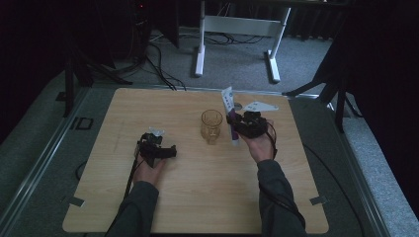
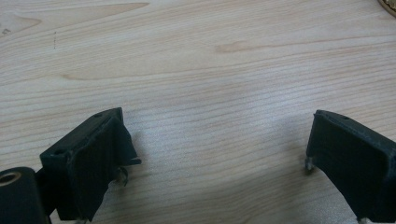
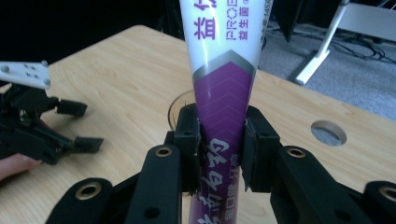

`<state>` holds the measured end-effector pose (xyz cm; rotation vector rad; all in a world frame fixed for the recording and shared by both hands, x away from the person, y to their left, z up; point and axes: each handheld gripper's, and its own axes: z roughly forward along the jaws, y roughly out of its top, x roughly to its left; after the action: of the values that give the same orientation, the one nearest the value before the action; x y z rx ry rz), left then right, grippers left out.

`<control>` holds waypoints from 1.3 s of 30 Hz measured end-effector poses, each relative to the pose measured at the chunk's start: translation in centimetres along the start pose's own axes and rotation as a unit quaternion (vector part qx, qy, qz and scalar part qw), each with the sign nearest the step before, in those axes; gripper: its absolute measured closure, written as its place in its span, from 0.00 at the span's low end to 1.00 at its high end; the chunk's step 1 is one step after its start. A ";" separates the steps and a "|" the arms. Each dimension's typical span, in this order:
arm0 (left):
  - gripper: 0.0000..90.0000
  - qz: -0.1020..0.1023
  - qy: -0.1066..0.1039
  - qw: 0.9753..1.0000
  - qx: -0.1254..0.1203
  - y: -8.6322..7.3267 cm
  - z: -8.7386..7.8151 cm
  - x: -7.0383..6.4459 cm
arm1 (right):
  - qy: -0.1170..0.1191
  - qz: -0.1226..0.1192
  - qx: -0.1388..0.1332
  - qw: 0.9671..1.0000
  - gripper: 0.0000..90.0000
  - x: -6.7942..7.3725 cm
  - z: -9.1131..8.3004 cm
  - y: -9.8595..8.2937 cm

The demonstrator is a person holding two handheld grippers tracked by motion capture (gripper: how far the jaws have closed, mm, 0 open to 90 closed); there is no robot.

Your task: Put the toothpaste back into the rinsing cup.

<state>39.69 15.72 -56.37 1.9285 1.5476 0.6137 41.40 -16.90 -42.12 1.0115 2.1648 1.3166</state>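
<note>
Item 1: purple-and-white tube (image 3: 219,93), clamped between the right gripper (image 3: 219,154) jaws, just right of the amber glass (image 1: 211,126) at table (image 1: 197,197) centre. Legible print: "PROB", Chinese characters. Item 2: left gripper (image 2: 215,149), jaws wide apart, empty, over bare wood.

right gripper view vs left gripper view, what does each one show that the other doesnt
The right gripper view alone shows the right gripper clamped on a white and purple tube, the rim of the glass behind it, a round hole in the tabletop, and the left gripper farther off. The left gripper view alone shows the left gripper's jaws close up, wide apart with bare wood between them. Both show the wooden table.
</note>
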 end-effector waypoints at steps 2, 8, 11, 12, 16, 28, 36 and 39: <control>0.05 0.000 0.000 1.000 0.000 0.0 0.0 0.0 | 0.002 -0.003 -0.008 1.000 0.80 0.1 0.0 0.1; 0.05 0.001 0.000 1.000 0.000 0.0 0.0 0.0 | 0.005 -0.006 -0.017 1.000 0.80 0.5 0.5 0.6; 0.05 0.001 0.001 1.000 0.000 0.0 0.0 0.0 | 0.006 -0.004 -0.021 1.000 0.80 0.6 0.7 0.8; 0.05 0.000 0.000 1.000 0.000 0.0 0.0 0.0 | 0.006 -0.004 -0.023 1.000 0.79 0.6 0.8 0.8; 0.05 0.000 0.000 1.000 0.000 0.0 0.0 0.0 | 0.006 0.000 -0.029 1.000 0.79 0.7 0.9 1.1; 0.05 0.000 0.000 1.000 0.000 0.0 0.0 0.0 | 0.001 0.000 -0.037 0.999 0.79 0.6 1.3 1.9; 0.06 0.000 0.000 1.000 0.000 0.0 0.0 0.0 | 0.002 0.006 -0.037 0.999 0.79 0.2 1.7 2.3; 0.05 0.000 0.000 1.000 0.000 0.0 0.0 0.0 | 0.001 0.008 -0.039 0.999 0.79 0.1 1.8 2.5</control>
<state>39.69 15.72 -56.37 1.9289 1.5472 0.6142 43.49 -15.05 -40.81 0.9999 2.0942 1.3991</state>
